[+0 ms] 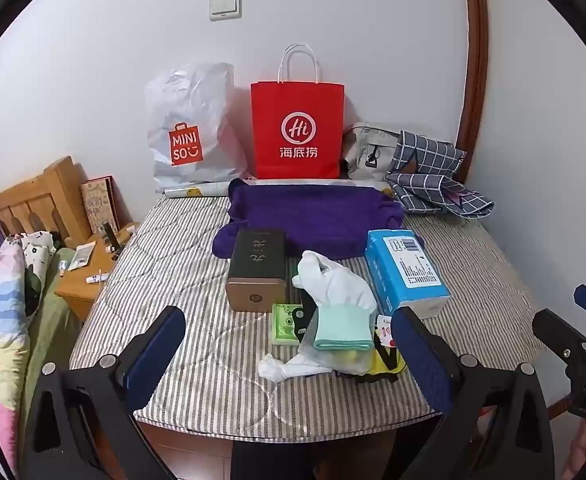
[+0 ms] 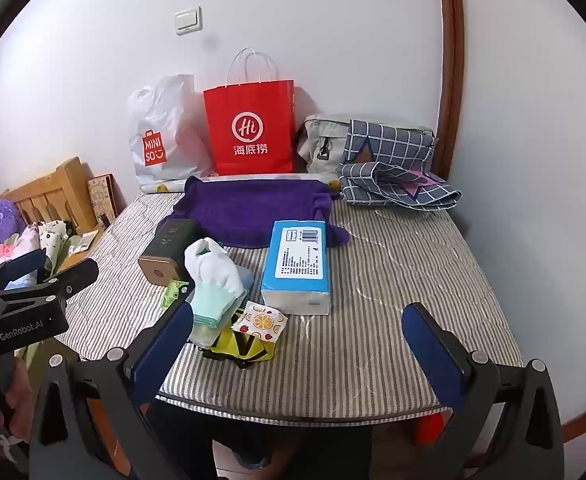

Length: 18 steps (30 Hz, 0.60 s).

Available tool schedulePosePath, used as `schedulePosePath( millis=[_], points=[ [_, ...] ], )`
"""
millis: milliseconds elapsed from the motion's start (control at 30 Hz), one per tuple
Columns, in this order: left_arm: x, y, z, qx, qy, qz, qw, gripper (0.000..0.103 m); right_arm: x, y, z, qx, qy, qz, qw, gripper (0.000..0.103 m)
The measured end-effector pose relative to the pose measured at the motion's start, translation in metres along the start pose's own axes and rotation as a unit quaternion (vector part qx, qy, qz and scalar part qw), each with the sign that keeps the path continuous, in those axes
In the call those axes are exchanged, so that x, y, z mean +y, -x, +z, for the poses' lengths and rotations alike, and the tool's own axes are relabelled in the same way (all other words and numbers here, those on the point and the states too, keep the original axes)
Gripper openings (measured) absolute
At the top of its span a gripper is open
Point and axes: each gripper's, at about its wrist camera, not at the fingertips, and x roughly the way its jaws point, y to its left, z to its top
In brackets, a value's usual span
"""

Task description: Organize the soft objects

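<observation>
A striped mattress (image 1: 165, 264) holds a heap of soft things: white gloves with mint cuffs (image 1: 333, 292) (image 2: 213, 276), a purple towel (image 1: 313, 216) (image 2: 253, 212), a blue tissue pack (image 1: 405, 272) (image 2: 297, 264) and a checked cloth (image 1: 437, 176) (image 2: 393, 168). My left gripper (image 1: 293, 352) is open and empty, just short of the gloves. My right gripper (image 2: 297, 344) is open and empty over the mattress's near edge, right of the gloves.
A dark tin box (image 1: 257, 272) lies left of the gloves. A red paper bag (image 1: 297, 132), a white Miniso bag (image 1: 189, 128) and a grey pouch (image 1: 369, 152) stand against the wall. A wooden bedside table (image 1: 89, 276) and bedding are at the left.
</observation>
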Motion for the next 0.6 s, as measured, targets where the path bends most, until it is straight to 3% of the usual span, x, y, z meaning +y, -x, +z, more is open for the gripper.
schedulePosePath(
  millis=[600],
  points=[
    [0.005, 0.006, 0.012, -0.01, 0.005, -0.004, 0.9999, 0.103, 0.006, 0.001, 0.0, -0.007, 0.0, 0.008, 1.0, 0.102]
  ],
)
